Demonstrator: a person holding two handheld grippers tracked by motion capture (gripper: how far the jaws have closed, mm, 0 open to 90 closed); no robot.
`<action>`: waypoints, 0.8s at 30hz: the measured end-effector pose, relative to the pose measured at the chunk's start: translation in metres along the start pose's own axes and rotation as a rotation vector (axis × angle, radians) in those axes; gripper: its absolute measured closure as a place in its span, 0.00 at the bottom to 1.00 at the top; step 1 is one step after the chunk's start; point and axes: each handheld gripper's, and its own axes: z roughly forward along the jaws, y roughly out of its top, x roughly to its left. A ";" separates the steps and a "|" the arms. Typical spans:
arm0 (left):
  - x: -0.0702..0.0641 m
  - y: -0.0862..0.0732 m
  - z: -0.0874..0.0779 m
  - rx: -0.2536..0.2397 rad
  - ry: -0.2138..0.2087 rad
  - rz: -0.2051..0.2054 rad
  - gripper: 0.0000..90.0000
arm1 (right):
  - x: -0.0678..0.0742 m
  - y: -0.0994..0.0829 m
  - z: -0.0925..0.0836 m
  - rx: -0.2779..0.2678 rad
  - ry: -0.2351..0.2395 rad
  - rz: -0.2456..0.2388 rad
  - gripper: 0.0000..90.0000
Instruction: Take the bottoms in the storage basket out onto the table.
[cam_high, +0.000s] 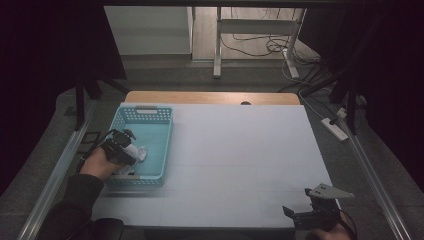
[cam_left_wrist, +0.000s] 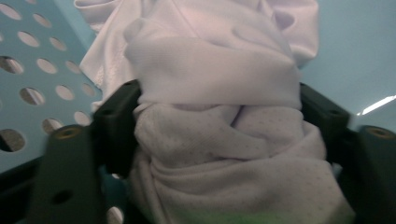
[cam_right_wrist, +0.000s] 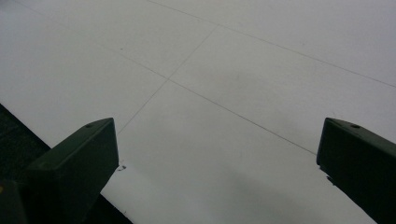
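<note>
In the high view, a white table (cam_high: 240, 160) covers the middle of the frame, with a strip of wood along its far edge. A light blue perforated basket (cam_high: 150, 117) stands at the left of the table. The left gripper (cam_high: 131, 150) reaches into the basket from the lower left, held by a hand (cam_high: 97, 164), and a bunched white cloth (cam_high: 140, 154) sits at its tip, inside the basket near its near left corner. At the lower right of the frame the right gripper (cam_high: 300, 212) rests over the table's near edge, well apart from the basket, with a grey three-cornered plate on top. In the left gripper view, the white cloth (cam_left_wrist: 215, 121) bulges across the centre, pinched between the two black jaws, which press on it from either side; the basket's holed wall (cam_left_wrist: 32, 70) shows at the left and its smooth blue floor at the upper right. In the right gripper view, the two black jaws stand wide apart at the lower corners with nothing between them, over the bare white table (cam_right_wrist: 224, 93) crossed by thin seams; the table's dark edge cuts the lower left.
</note>
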 end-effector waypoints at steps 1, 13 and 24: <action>0.001 -0.001 -0.001 -0.002 -0.008 -0.007 0.42 | 0.000 0.000 0.000 0.000 0.000 0.000 0.00; 0.011 -0.009 -0.008 -0.076 -0.088 -0.093 0.67 | 0.000 0.000 0.000 0.001 -0.001 0.002 0.00; 0.020 -0.017 -0.026 -0.244 -0.195 -0.108 0.69 | 0.000 0.000 0.000 0.005 -0.003 0.004 0.00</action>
